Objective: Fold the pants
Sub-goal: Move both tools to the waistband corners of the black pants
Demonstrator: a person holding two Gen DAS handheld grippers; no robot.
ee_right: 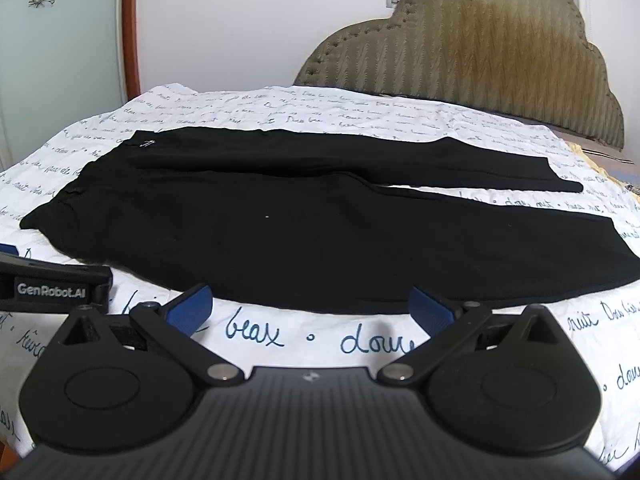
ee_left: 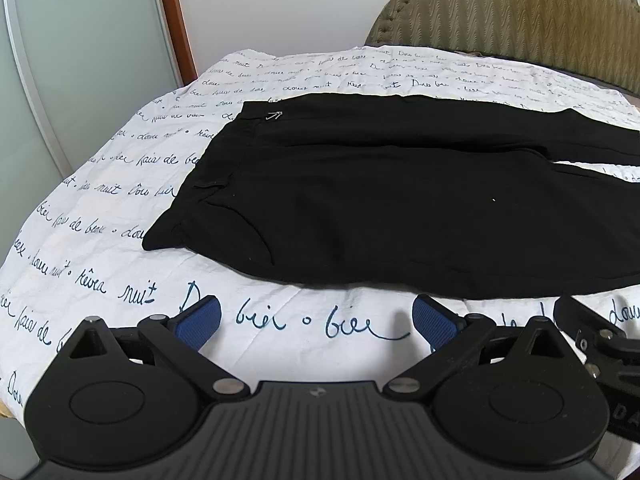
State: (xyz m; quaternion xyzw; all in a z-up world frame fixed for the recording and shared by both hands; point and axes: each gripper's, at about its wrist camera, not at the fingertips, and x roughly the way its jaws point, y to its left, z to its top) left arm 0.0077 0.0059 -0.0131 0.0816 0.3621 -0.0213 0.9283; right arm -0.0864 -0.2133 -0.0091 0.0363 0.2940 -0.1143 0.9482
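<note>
Black pants [ee_right: 280, 220]: flat on the white bedsheet [ee_left: 120, 200], just beyond both my claws.
Long axis: left to right, waistband at left, legs at right.
Left gripper [ee_left: 316, 320]: open, empty, nearer the waistband.
Right gripper [ee_right: 310, 312]: open, empty, nearer the legs.

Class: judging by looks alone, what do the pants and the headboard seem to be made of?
Pants: matte black woven cloth, probably a cotton or synthetic blend; it lies limp, with lint specks. Headboard: padded olive-brown upholstery fabric, slightly shiny, with a zigzag weave and a studded edge.
</note>
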